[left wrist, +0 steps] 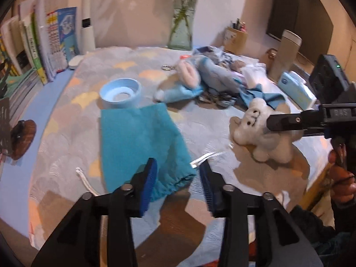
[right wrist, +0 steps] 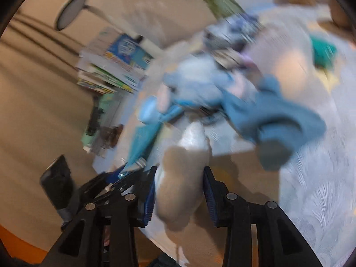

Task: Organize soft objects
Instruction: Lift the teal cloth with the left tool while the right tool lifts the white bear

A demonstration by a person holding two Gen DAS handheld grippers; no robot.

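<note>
Your left gripper [left wrist: 176, 182] hangs over the mouth end of the teal pouch [left wrist: 142, 142], which lies flat on the surface [left wrist: 66, 146] with its white drawstring [left wrist: 207, 156] trailing to either side. The fingers stand apart, the hem between them but not pinched; that placement looks meant for catching the opening and lifting it so something can go in.

Your right gripper [right wrist: 178, 189] has the white plush [right wrist: 180, 178] between its fingers, and they appear clamped on its body; in the left view it is held just above the surface, to the right of the pouch and near it. Holding it there suggests it is bound for the pouch.

The blue plush [left wrist: 189, 77] and loose cloths lie in a heap farther back, well apart from the pouch, not yet sorted.
</note>
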